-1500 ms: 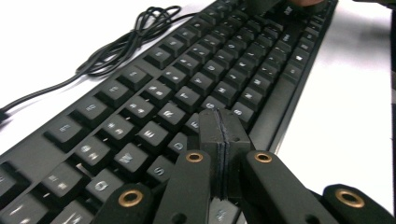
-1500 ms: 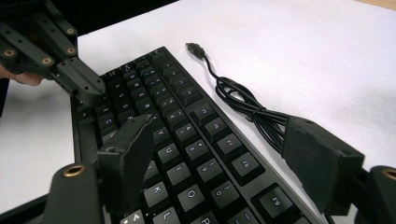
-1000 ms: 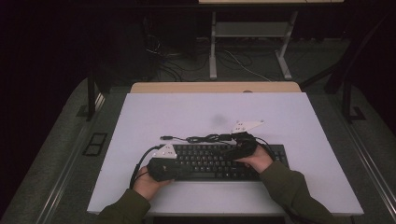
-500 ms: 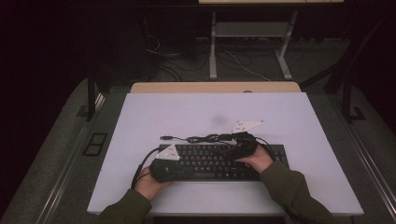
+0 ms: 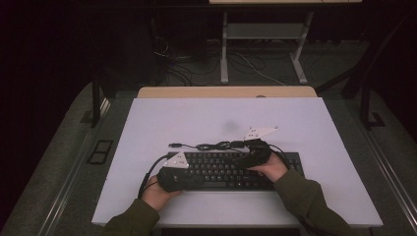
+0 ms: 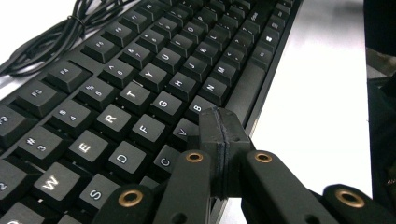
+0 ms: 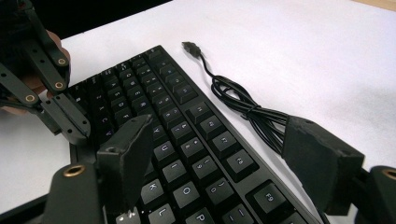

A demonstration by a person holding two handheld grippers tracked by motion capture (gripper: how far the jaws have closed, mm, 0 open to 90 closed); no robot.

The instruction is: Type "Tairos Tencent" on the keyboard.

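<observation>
Black keyboard (image 5: 231, 169) keys are our work: left fingers (image 6: 219, 140) pressed together, empty, over its V key, right fingers (image 7: 224, 163) spread empty above, next press down.

Olive-green sleeves (image 5: 300, 194); black claws with brass-ringed screws (image 6: 131, 197), grey triangular plates (image 5: 259, 132).

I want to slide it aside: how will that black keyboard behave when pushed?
The keyboard looks rigid and flat on the white table, so it should probably slide rather than tip. Its loose bundled cable will likely drag floppily behind.
</observation>
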